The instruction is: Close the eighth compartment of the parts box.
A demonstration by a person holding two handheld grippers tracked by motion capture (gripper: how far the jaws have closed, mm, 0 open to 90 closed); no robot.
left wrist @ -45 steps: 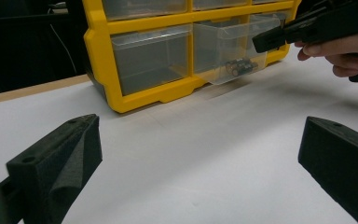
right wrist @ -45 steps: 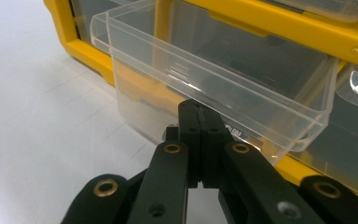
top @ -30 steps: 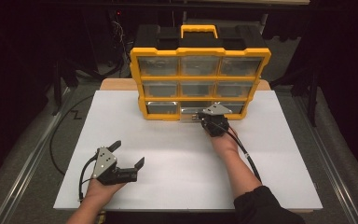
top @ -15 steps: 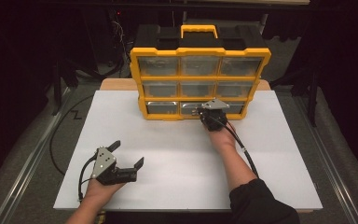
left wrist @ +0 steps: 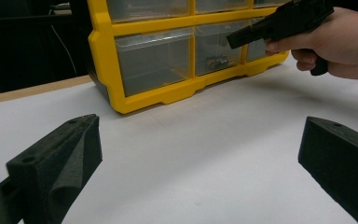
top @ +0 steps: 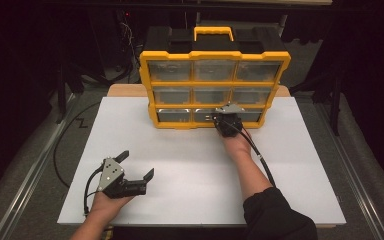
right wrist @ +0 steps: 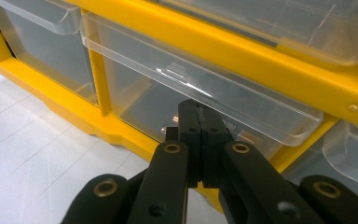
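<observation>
a lab bench: white tabletop [top: 180, 150], trailing cables [top: 67, 145], dark surroundings.

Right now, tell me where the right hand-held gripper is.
In the high view, the right hand-held gripper, jaws shut, is at the bottom-row middle drawer of the yellow organizer.
</observation>
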